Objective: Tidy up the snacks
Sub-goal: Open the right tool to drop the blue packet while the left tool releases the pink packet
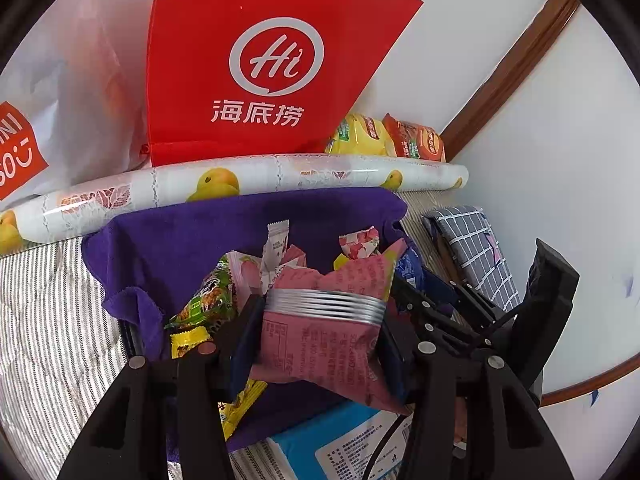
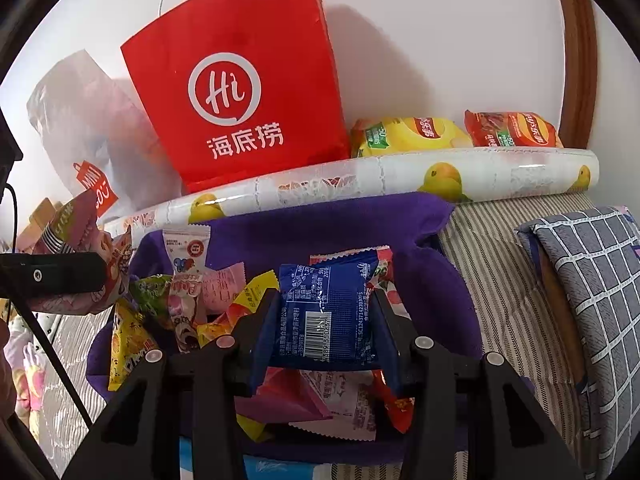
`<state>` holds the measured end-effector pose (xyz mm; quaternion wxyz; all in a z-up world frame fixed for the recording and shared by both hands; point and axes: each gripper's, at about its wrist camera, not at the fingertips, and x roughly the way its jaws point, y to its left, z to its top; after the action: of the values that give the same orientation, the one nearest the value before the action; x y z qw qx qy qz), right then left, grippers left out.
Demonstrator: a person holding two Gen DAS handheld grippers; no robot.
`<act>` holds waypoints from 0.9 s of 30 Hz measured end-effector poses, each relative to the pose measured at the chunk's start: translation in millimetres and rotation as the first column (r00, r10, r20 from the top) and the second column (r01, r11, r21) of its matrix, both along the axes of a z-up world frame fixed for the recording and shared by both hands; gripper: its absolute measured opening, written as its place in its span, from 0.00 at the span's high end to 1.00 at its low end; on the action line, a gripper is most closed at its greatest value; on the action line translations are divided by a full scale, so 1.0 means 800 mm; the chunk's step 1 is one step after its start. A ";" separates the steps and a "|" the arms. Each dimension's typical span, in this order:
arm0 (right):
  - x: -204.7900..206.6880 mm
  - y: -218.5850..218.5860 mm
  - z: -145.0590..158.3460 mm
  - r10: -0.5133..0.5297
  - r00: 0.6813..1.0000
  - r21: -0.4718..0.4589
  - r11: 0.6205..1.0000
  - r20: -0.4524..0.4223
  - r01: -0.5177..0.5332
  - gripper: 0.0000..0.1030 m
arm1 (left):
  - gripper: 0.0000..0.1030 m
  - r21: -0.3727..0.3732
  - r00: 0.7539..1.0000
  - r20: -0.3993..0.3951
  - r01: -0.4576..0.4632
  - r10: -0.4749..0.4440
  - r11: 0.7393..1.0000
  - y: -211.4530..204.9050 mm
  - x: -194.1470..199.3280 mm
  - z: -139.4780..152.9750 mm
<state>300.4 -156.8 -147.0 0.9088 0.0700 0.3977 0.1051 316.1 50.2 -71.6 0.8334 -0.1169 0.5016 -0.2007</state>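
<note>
Pink packet (image 1: 320, 344) pinched in the left hand-held gripper (image 1: 316, 344), blue packet (image 2: 326, 312) in the right hand-held gripper (image 2: 324, 320), most snacks unsorted on the purple cloth (image 1: 192, 232).

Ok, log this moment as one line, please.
left hand-held gripper: shut on pink snack packet | right hand-held gripper: shut on blue snack packet | both above snack pile on purple cloth | red bag behind

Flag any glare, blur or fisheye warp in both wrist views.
Left wrist: the pink snack packet in the left tool shows a silvery streak across its middle, either glare or motion smear; the rolled duck-print plastic mat bows upward. Right wrist: barcode on the blue snack packet in the right tool reads sharp; the red paper bag casts a soft wall shadow.
</note>
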 end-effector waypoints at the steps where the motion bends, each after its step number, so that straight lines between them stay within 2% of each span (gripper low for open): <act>1: 0.000 0.000 0.000 0.001 1.000 0.000 1.000 -0.001 -0.001 0.55 | 0.51 0.001 1.000 -0.002 0.001 -0.001 1.000 0.000 0.000 -0.001; 10: 0.002 -0.001 -0.002 0.005 1.000 0.001 1.000 -0.011 -0.005 0.54 | 0.51 0.004 1.000 -0.024 0.005 -0.004 1.000 -0.004 0.006 -0.012; 16: 0.000 0.004 -0.001 0.014 1.000 -0.020 1.000 -0.009 -0.015 0.49 | 0.51 0.003 0.999 -0.041 0.005 -0.004 1.000 -0.007 0.011 -0.021; 19: -0.001 0.004 -0.001 0.013 1.000 -0.019 1.000 -0.009 -0.013 0.42 | 0.51 0.001 0.999 -0.046 0.008 -0.008 1.000 -0.008 0.012 -0.024; 27: -0.004 0.002 0.003 0.014 1.000 -0.012 1.000 0.006 -0.014 0.41 | 0.50 -0.004 0.998 -0.063 0.013 -0.014 1.000 -0.013 0.017 -0.034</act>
<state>297.4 -154.9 -144.3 0.9095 0.0616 0.3962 0.1095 329.5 39.9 -99.1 0.8156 -0.1213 0.5278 -0.2035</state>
